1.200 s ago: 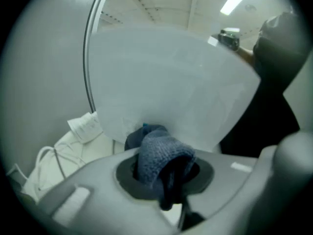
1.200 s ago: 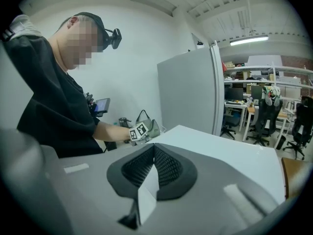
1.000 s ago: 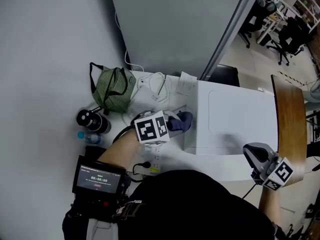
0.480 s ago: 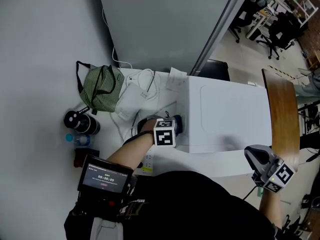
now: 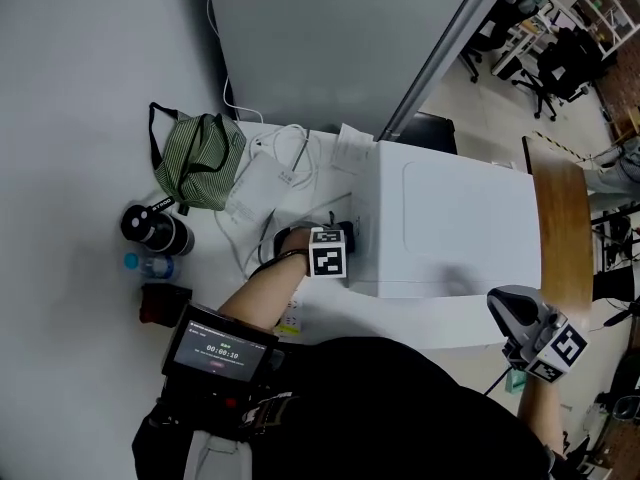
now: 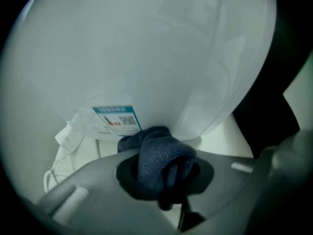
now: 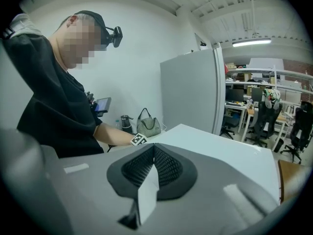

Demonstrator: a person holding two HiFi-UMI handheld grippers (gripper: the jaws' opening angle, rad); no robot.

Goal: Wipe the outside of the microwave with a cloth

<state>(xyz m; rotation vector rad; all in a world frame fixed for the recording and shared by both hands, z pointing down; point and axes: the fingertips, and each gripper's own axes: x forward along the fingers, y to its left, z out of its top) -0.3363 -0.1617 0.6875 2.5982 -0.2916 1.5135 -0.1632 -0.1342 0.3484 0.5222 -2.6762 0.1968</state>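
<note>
White table (image 5: 330, 308) by a grey wall, bearing the microwave (image 5: 450, 228): left gripper (image 5: 348, 242) clamped on a dark blue cloth (image 6: 164, 158) low at its left side, right gripper (image 7: 151, 170) jaws together, empty; side-wipe apparently under way, next needing a pressed stroke along that panel.

Hidden and unreadable bits.
Head view: my left gripper (image 5: 348, 243) covers nearly all the dark blue knit cloth (image 6: 161, 155); my black-shirted torso (image 5: 400, 408) blocks the white table (image 5: 330, 310) near edge; blue-and-white paper label (image 6: 116, 121) print too blurred to read.
</note>
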